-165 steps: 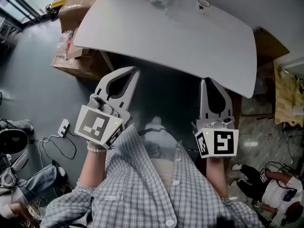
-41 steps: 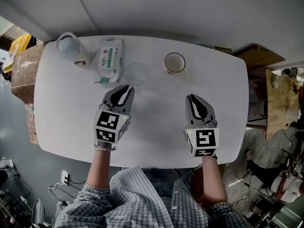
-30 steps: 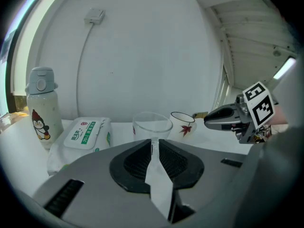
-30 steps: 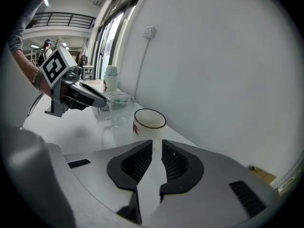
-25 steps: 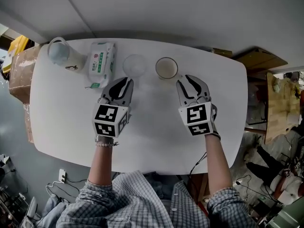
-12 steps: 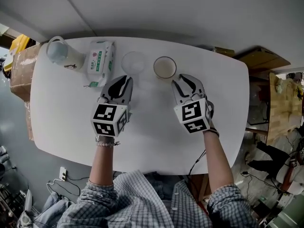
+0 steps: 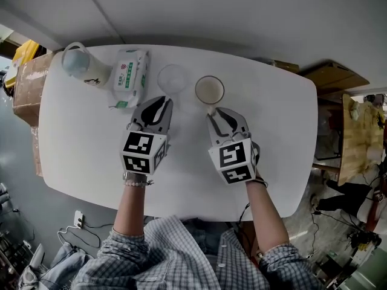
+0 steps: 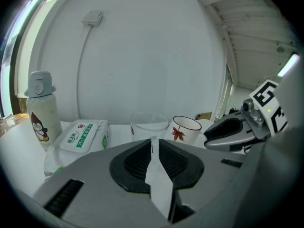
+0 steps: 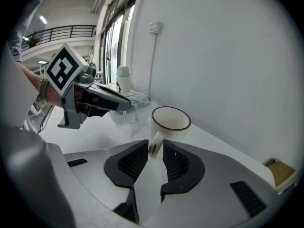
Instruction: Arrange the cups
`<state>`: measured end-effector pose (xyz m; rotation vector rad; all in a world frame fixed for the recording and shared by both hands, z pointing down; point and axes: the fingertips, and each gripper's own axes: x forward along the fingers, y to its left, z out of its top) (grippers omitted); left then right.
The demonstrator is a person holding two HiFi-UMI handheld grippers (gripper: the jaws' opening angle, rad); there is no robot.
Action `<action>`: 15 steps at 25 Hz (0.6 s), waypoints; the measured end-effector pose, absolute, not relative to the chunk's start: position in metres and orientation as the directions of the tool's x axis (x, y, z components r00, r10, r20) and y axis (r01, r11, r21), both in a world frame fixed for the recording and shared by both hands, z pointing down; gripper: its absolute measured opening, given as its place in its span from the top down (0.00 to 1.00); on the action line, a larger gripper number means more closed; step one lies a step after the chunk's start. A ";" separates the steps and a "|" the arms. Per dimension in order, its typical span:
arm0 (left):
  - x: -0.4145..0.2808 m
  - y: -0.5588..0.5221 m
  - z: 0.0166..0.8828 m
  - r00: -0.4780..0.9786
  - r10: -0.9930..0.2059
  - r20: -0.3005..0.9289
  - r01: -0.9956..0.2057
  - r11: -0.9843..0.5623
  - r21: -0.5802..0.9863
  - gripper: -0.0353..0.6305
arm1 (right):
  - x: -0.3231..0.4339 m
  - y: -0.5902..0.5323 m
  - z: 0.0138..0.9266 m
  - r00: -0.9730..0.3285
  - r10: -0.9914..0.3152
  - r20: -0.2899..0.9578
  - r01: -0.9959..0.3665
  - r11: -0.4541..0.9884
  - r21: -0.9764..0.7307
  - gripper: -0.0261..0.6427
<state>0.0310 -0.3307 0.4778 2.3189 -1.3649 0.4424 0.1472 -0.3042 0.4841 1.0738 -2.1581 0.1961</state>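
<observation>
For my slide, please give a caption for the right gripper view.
Right claw grips the brown-rimmed white ceramic mug by its handle.

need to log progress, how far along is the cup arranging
Nothing looks arranged yet: the glass cup and mug stand side by side. In hand: the right gripper has its jaws either side of the mug's handle, grip unclear. The left gripper is shut, empty. Placing the cups is left.
</observation>
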 end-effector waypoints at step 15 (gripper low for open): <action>0.032 -0.341 0.478 0.477 -0.758 0.445 -0.879 -0.428 0.211 0.87 | 0.126 -0.325 0.486 -0.365 -0.689 0.626 -0.863 0.503 0.050 0.82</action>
